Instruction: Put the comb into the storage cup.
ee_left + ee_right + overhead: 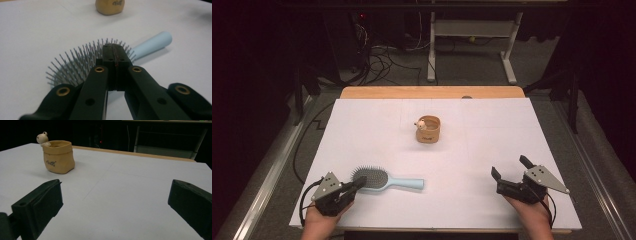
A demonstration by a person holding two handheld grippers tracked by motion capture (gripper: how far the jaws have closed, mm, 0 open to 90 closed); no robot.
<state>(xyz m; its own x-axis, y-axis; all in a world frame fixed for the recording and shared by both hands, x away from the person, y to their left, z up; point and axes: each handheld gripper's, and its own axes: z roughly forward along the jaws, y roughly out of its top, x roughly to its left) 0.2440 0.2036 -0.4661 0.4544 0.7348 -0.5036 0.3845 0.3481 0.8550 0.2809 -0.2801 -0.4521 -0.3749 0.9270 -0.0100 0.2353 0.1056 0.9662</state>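
Note:
A light blue hairbrush lies bristles up near the front left of the white table, handle pointing right. My left gripper is at the brush head's left edge. In the left gripper view its jaws are pressed together with nothing between them, hovering over the grey bristles. My right gripper rests at the front right with its jaws wide apart and empty. A small tan pot with a little figure on its rim stands mid-table, also seen ahead of the right gripper.
The white sheet covers most of a wooden table whose far edge shows. Beyond it are cables and a white desk frame on the floor. The tan pot sits beyond the brush.

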